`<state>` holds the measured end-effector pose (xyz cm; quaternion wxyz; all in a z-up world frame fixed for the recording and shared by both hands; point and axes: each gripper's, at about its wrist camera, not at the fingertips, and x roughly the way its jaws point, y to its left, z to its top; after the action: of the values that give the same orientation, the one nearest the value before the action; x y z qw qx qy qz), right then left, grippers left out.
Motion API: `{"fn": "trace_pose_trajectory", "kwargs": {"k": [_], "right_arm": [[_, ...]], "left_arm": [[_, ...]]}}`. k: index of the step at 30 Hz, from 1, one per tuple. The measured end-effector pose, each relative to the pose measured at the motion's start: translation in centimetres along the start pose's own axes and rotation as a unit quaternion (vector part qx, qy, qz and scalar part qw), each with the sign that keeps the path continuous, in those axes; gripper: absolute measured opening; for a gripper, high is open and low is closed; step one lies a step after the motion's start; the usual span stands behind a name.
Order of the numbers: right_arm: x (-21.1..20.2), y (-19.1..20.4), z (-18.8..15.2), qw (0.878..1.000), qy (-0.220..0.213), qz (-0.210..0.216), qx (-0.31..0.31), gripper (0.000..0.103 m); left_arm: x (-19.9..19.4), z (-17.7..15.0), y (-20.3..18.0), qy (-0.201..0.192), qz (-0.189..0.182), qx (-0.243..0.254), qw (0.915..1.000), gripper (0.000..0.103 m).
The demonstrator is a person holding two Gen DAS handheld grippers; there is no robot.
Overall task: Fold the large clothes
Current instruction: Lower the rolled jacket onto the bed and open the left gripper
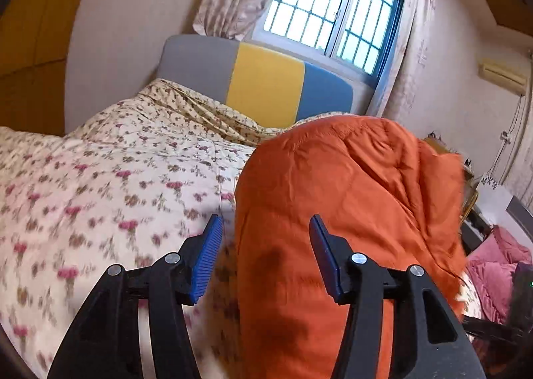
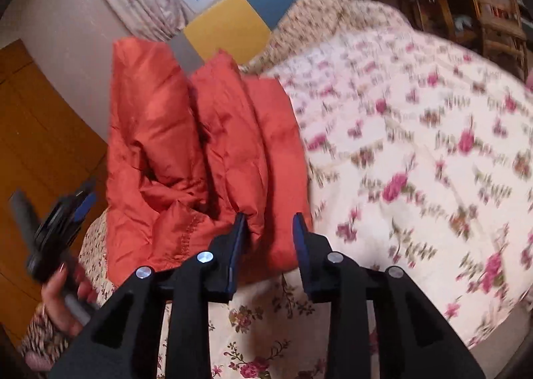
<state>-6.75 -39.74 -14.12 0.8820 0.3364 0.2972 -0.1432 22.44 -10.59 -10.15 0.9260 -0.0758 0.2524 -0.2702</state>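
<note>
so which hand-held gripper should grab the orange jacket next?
Right. The right hand-held gripper is open with the orange jacket hem already between its fingers. The left hand-held gripper, also open, straddles only the jacket's edge, likely needing repositioning.

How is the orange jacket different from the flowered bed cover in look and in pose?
The orange jacket is plain, one colour; the bed cover is cream with pink roses. The jacket is bunched in puffy folds, partly raised; the bed cover is spread flat over the bed. The jacket covers only a small part; the cover spans the bed. Both are quilted fabric.
</note>
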Motion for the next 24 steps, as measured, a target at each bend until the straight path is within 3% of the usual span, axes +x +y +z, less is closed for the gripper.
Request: {"fn": "trace_pose_trajectory", "kwargs": {"k": [4,10,16,24], "right_arm": [[-2.5,2.3,1.7,0.998,-0.048,-0.018,-0.041,0.029],[-3.6,8.8,5.9,0.990,-0.087,0.021,-0.109,0.029],[1.5,14.5,9.8,0.983,-0.071,0.013,-0.170,0.029],[8.8,13.7,12.3,0.980,-0.039,-0.052,-0.190,0.024]], "left_arm": [[2.7,1.1,-2.5,-0.007,-0.013,0.075,0.9970,0.054],[5.7,2.5,-3.0,0.016,-0.031,0.015,0.9993,0.054],[6.6,2.2,-4.1,0.026,-0.023,0.011,0.9993,0.054],[7.3,2.0,-6.4,0.043,0.004,0.023,0.9988,0.054]]}}
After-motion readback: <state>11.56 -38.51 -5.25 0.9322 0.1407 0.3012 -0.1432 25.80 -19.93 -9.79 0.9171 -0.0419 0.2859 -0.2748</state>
